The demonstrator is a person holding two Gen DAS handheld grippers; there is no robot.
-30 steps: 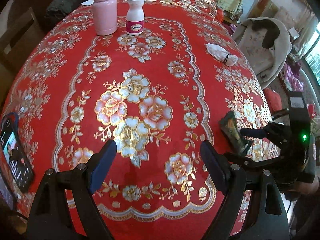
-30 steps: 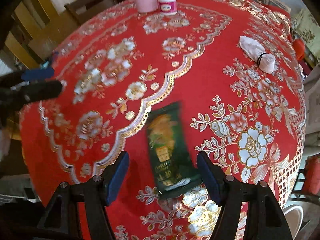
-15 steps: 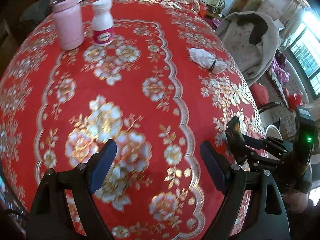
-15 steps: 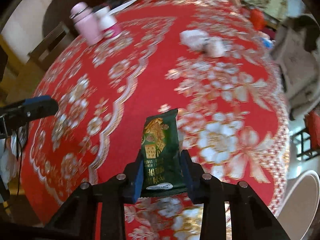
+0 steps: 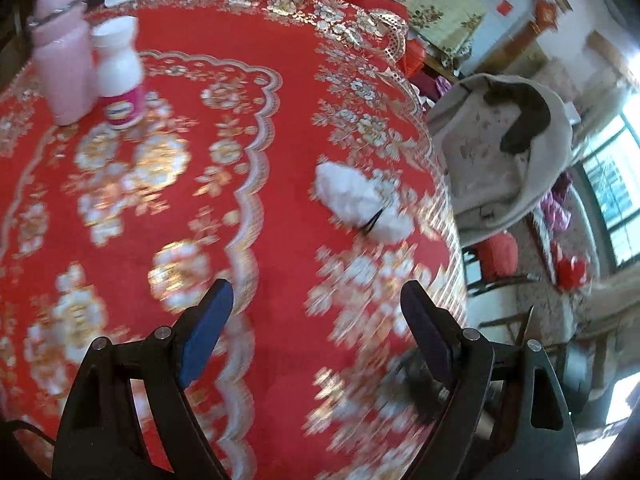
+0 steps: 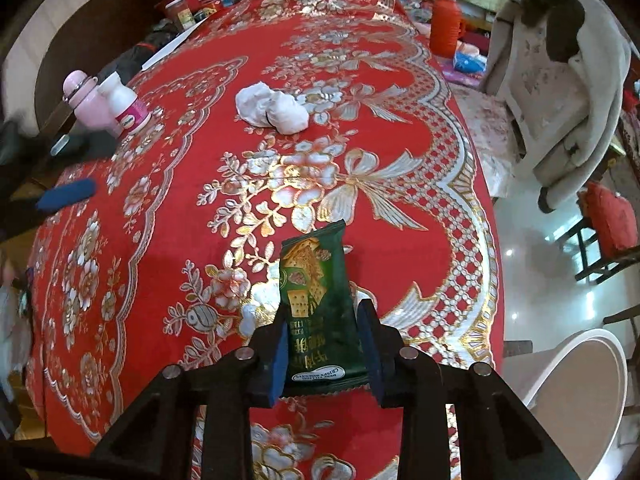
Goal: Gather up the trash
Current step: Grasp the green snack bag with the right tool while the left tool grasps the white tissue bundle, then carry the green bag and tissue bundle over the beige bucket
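Note:
My right gripper (image 6: 323,346) is shut on a green cracker wrapper (image 6: 316,292), lifted above the red flowered tablecloth (image 6: 180,200) near the table's right edge. A crumpled white tissue wad with a black band (image 6: 271,109) lies farther up the table. In the left wrist view the same white wad (image 5: 362,202) sits ahead of my left gripper (image 5: 316,334), which stands open with nothing between its fingers, over the cloth (image 5: 248,92). One blue fingertip (image 6: 66,194) of the left gripper shows at the left of the right wrist view.
A pink flask (image 5: 64,64) and a white pill bottle (image 5: 120,76) stand at the far left. A chair draped with a grey coat (image 6: 556,80) is beside the table. A white bin rim (image 6: 576,384) shows low right. Clutter lines the far end.
The right gripper closed on the green wrapper and lifted it, rolling as it moved. The left gripper swung across the table toward the white wad, staying open.

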